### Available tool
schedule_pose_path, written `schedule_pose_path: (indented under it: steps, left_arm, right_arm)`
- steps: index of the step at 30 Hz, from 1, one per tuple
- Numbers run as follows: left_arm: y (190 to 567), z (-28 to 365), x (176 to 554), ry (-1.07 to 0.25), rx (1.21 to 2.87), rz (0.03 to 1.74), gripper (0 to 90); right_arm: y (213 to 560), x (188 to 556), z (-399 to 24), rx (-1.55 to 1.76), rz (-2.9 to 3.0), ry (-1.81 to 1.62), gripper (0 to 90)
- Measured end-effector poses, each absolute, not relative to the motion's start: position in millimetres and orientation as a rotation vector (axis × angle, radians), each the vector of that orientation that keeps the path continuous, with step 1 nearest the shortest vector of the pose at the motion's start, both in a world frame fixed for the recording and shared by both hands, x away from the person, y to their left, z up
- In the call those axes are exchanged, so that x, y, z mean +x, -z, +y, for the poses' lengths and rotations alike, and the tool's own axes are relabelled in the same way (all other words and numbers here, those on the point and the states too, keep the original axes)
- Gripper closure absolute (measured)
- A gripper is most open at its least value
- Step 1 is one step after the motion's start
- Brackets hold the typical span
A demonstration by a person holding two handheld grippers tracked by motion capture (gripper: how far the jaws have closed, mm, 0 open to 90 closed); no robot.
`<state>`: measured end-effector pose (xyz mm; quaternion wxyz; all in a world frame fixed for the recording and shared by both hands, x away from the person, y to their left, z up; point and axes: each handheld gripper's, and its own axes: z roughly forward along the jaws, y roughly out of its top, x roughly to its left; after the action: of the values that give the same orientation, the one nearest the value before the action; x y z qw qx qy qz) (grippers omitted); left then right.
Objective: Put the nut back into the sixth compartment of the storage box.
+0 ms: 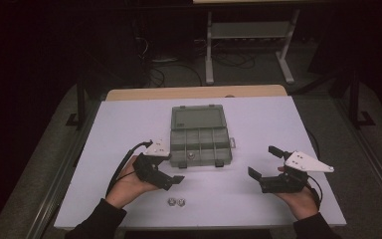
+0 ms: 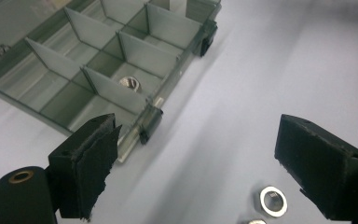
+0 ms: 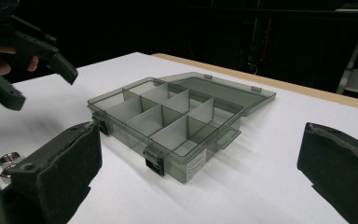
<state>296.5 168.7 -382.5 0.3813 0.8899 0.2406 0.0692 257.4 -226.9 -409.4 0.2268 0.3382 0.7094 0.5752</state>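
High view: two small silver hex nuts [image 1: 176, 201] lie side by side on white table [image 1: 258, 124], just right of empty wide-open left claw [image 1: 171, 172], nearer it than wide-open, empty right claw [image 1: 262, 162].

One nut [image 2: 129, 83] lies in the open organizer box [image 1: 200, 134] mid-table — two nuts [image 1: 176, 201] sit before it, near the table's [image 1: 258, 119] front edge.

1. Left gripper [image 1: 168, 171] sits in the left hand [image 1: 129, 183], jaws spread wide, empty
2. Right gripper [image 1: 263, 162] rests in the right hand [image 1: 298, 199], jaws apparently wide apart, empty
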Motion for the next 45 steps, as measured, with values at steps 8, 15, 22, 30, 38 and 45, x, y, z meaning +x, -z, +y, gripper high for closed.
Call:
schedule_pose_path:
  steps: [8, 15, 22, 30, 38, 45]
  left_arm:
    - [392, 173, 282, -0.16, 2.305, 0.622, 13.1]
    - [399, 178, 272, -0.156, 2.319, 0.633, 14.0]
    - [414, 177, 263, -0.148, 2.367, 0.651, 16.4]
    - [421, 173, 259, -0.105, 2.424, 0.605, 29.2]
    - [425, 170, 258, -0.08, 2.46, 0.557, 42.6]
    - [427, 169, 258, -0.064, 2.487, 0.518, 52.5]
  right_arm:
    - [409, 257, -227, 0.935, 1.953, -1.587, 0.0]
    - [409, 257, -227, 0.936, 1.952, -1.588, 0.0]
    - [409, 257, -227, 0.936, 1.952, -1.586, 0.0]
    - [409, 257, -227, 0.942, 1.949, -1.592, 0.0]
    - [409, 257, -227, 0.935, 1.953, -1.585, 0.0]
    - [409, 257, -227, 0.934, 1.953, -1.585, 0.0]
